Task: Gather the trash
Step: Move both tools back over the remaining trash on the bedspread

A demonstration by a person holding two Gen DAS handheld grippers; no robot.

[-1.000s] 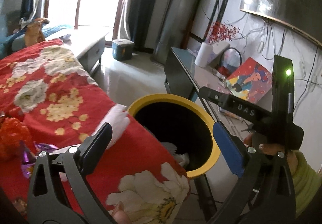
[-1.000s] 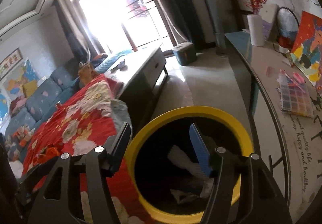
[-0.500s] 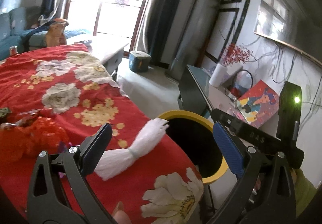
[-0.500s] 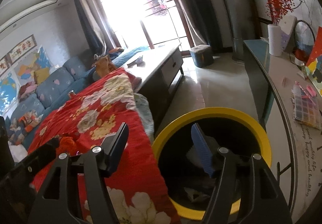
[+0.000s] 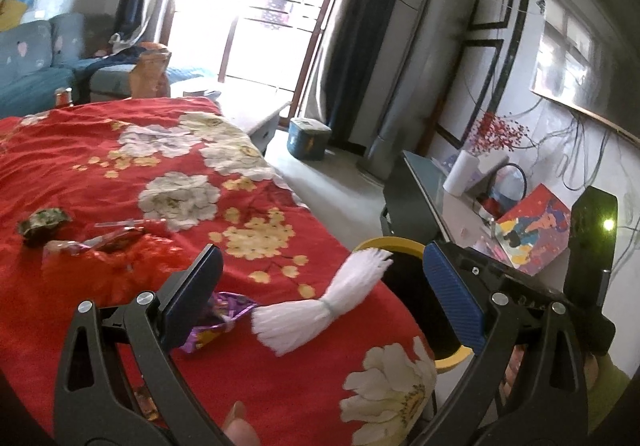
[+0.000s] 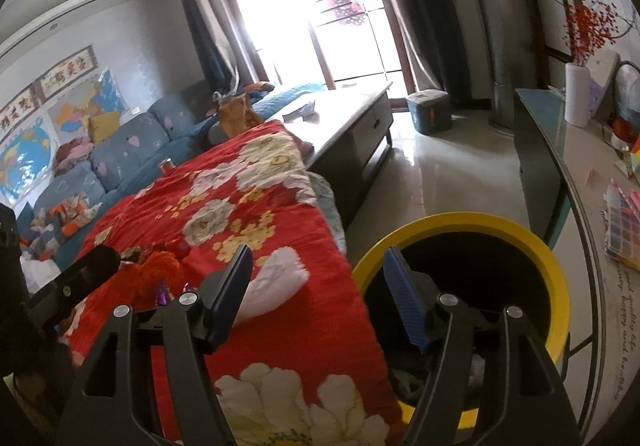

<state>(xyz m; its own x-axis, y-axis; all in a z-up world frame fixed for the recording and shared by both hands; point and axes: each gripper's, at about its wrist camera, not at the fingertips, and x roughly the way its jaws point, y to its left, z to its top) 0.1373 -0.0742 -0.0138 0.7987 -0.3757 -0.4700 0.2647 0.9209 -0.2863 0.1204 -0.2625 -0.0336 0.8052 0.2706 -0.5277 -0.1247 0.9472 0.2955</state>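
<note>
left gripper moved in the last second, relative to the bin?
Yes. The left gripper has pulled back from the yellow-rimmed bin, which filled the gap between its fingers a second ago; the white tassel now lies there.

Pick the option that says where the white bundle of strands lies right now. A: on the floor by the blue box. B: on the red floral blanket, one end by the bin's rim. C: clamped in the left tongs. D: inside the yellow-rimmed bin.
B: the white bundle rests on the red floral blanket, its far end reaching the yellow-rimmed bin, while the left tongs stand open and empty.
</note>
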